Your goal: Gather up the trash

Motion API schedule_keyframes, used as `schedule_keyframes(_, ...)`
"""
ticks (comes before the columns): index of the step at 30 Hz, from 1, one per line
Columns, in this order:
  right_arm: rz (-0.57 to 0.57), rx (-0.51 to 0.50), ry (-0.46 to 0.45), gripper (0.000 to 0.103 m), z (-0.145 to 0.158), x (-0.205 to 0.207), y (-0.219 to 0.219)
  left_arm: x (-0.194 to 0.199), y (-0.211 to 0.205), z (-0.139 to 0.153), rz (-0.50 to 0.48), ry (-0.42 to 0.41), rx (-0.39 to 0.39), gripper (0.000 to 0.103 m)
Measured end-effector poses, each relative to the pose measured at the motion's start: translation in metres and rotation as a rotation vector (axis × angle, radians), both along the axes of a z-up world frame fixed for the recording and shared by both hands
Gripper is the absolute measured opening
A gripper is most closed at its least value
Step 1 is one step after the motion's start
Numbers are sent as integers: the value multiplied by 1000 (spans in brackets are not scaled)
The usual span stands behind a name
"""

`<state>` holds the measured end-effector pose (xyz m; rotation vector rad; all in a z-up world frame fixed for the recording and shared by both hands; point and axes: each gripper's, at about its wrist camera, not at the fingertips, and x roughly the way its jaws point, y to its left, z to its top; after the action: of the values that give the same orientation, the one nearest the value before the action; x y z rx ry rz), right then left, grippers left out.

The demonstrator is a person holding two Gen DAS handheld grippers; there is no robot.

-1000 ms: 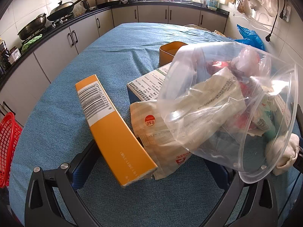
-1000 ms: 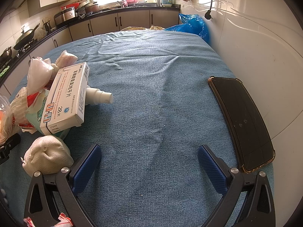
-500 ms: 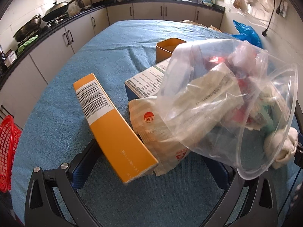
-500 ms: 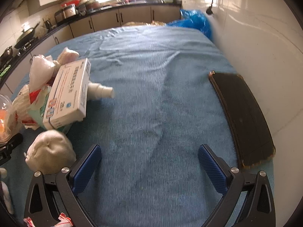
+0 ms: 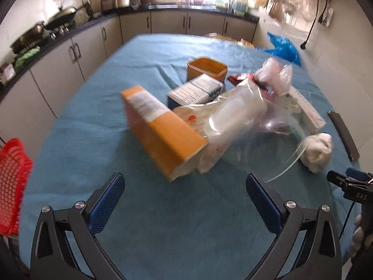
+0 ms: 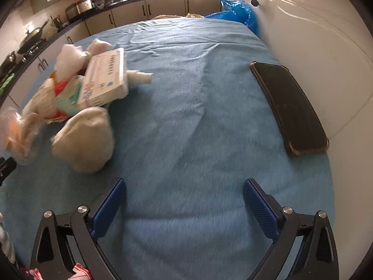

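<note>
A pile of trash lies on the blue cloth-covered table [image 5: 186, 233]: a long orange box [image 5: 160, 130], a clear plastic cup [image 5: 247, 126] on its side, a printed carton [image 5: 195, 91], a paper packet, a white medicine box [image 6: 105, 81] and a crumpled white wad [image 5: 318, 149], also in the right wrist view [image 6: 86, 142]. My left gripper [image 5: 185, 200] is open and empty, a little short of the pile. My right gripper [image 6: 184, 203] is open and empty over bare cloth, right of the wad.
A black phone [image 6: 289, 107] lies near the wall at the right. An orange tub [image 5: 207, 68] stands behind the pile. A red basket [image 5: 11, 175] is off the table's left edge. A blue bag [image 6: 235, 14] lies at the far corner. Kitchen counters ring the table.
My left gripper has pulled back from the pile; the cup, which filled the view, now lies farther off on its side. My right gripper has shifted slightly; the wad looks closer.
</note>
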<state>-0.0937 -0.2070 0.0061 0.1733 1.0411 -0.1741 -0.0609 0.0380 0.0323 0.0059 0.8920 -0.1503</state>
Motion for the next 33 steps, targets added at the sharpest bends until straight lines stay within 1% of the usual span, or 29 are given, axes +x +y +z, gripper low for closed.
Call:
schedule_keyframes(3,-6,34,-54,100,9,-22,7,-26,13,14,21,-55,-17,103)
schedule_keyframes(5,-12,38,-94,100,17,-34,14,-43,22,21,39,-86,-28,103)
schedule_keyframes(7,-11,28,-143,100,26,-46,21,-58,29,27,58,-117,-33,103)
schedule_keyframes(10,3,-4,-246,100,43,-69,38,-81,37,36,91,-173,-14,103)
schedule_keyframes(11,9,-11,-288,100,49,-76,43,-89,39,38,102,-195,-5,103)
schedule_keyframes(12,18,-19,-360,100,59,-89,50,-92,40,40,113,-214,5,103)
schedule_keyframes(14,26,-36,-471,100,71,-108,62,-103,41,49,135,-257,17,103)
schedule_keyframes(15,34,-46,-553,101,77,-122,69,-110,43,52,146,-277,23,103)
schedule_keyframes(17,50,-39,-633,102,83,-142,79,-122,47,58,168,-314,38,103)
schedule_keyframes(19,46,-46,-656,102,86,-152,86,-136,53,64,185,-343,53,103)
schedule_keyframes(24,17,-90,-650,102,91,-167,97,-159,59,71,196,-371,78,103)
schedule_keyframes(26,12,-103,-646,102,91,-173,94,-167,64,74,204,-377,82,103)
schedule_keyframes(30,-11,-106,-634,102,94,-190,86,-182,81,83,250,-398,72,103)
schedule_keyframes(33,-23,-138,-648,102,96,-204,86,-196,93,89,292,-439,75,103)
